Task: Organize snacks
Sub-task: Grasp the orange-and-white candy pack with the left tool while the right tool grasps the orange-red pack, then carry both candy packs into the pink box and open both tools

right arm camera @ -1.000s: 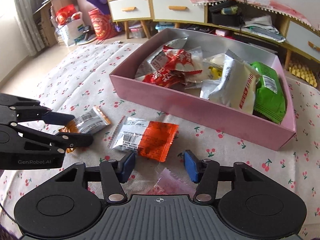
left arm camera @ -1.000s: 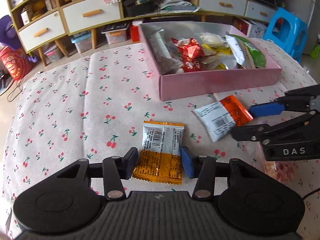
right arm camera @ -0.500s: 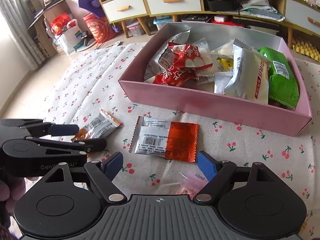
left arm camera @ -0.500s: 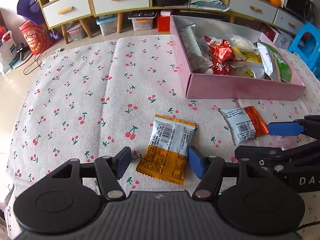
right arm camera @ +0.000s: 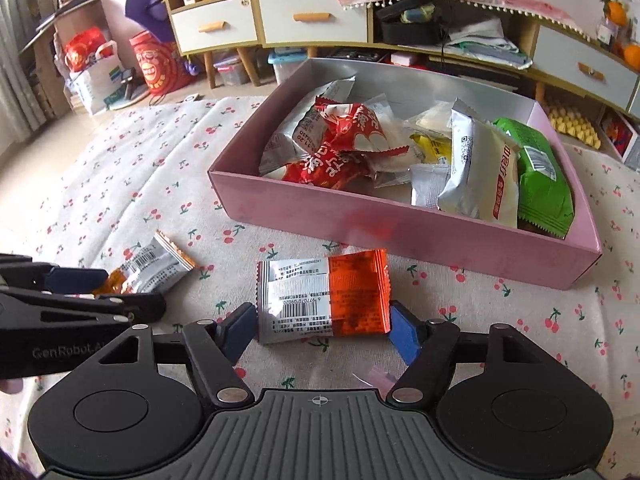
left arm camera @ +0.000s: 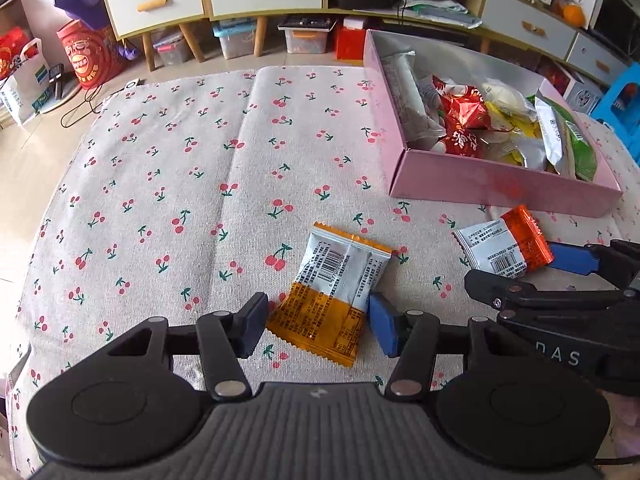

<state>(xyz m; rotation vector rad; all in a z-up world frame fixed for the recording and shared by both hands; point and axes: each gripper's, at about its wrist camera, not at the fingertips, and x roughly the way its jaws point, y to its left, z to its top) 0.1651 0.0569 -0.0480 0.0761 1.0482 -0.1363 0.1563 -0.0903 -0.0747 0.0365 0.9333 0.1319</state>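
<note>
Most of the snacks are already in the pink box (right arm camera: 400,220): red packets, silver ones, a yellow one, a white one and a green one all lie piled inside it. Two packets are not in yet. The orange and silver packet (left arm camera: 334,294) lies flat on the cherry cloth (left arm camera: 160,180), well apart from the box. The left claw (left arm camera: 318,326) is down around its near end, with one pad on each side. The jaws are closing, and the blue pad looks to be touching the packet's edge, but the black pad is not on it yet, so it is not gripped. The red and silver packet (right arm camera: 324,298) lies on the cloth just in front of the box wall. The right claw (right arm camera: 322,330) sits around it the same way, with its jaws closing in too. Both pads look right at the packet's ends, but I can't tell that they are squeezing it. A small pink wrapper (right arm camera: 378,378) peeks out under that claw. I think the job is nearly done: these two packets need lifting into the box, and maybe the pink bit too.
</note>
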